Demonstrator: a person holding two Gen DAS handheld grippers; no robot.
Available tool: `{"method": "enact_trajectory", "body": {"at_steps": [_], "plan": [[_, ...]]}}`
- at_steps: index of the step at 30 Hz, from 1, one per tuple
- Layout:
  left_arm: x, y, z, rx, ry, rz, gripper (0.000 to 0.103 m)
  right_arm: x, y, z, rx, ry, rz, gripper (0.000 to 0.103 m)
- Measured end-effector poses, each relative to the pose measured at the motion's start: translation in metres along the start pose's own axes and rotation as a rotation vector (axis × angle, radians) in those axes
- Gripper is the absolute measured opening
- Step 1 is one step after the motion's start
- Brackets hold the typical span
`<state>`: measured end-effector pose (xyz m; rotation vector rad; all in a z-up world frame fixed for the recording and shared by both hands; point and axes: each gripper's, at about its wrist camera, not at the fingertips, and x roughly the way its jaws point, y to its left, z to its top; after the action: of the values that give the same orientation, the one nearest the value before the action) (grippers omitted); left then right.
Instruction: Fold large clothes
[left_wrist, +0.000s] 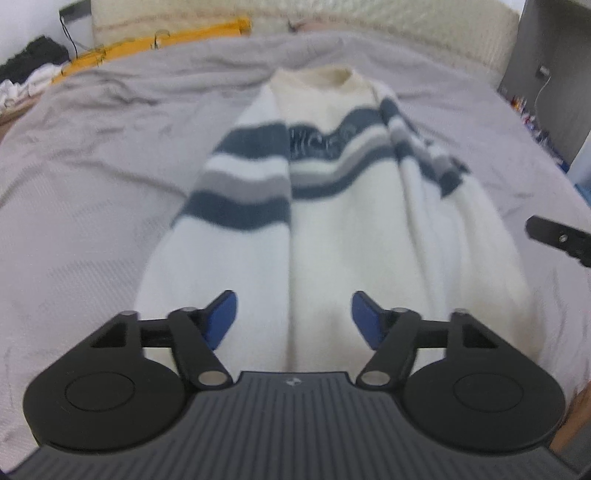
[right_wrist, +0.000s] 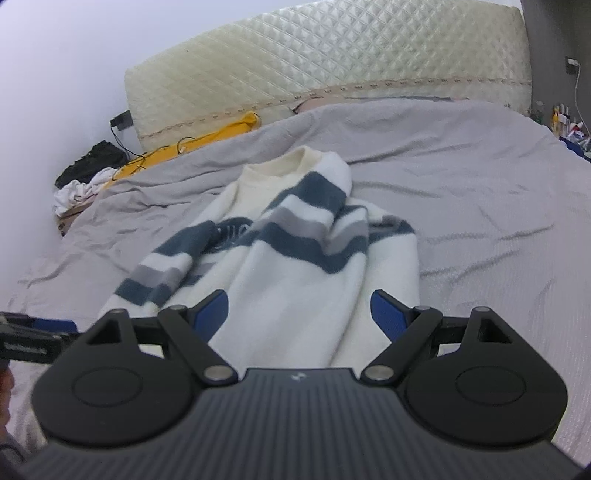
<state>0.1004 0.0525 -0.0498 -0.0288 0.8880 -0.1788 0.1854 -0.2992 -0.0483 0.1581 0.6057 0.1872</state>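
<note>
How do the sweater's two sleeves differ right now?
Seen from the left wrist view, the left sleeve lies flat and smooth along the sweater body; the right sleeve is bunched and creased. The left sleeve's stripes run as broad even bands; the right sleeve's are crumpled, its end sticking out over the grey sheet. Both are folded inward and share navy, grey and white stripes.
</note>
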Motion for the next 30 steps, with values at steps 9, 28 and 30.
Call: {"method": "enact_trajectory", "body": {"at_steps": [9, 28, 30], "plan": [[0.054, 0.022, 0.0, -0.086, 0.023, 0.09, 0.055, 0.016, -0.016, -0.015, 0.051, 0.043, -0.013, 0.086], [0.043, 0.084, 0.077, 0.093, 0.014, 0.373, 0.012, 0.037, -0.029, -0.018, 0.091, 0.072, -0.039, 0.086], [0.043, 0.106, 0.101, 0.093, -0.013, 0.451, 0.012, 0.039, -0.029, -0.018, 0.088, 0.062, -0.042, 0.086]]}}
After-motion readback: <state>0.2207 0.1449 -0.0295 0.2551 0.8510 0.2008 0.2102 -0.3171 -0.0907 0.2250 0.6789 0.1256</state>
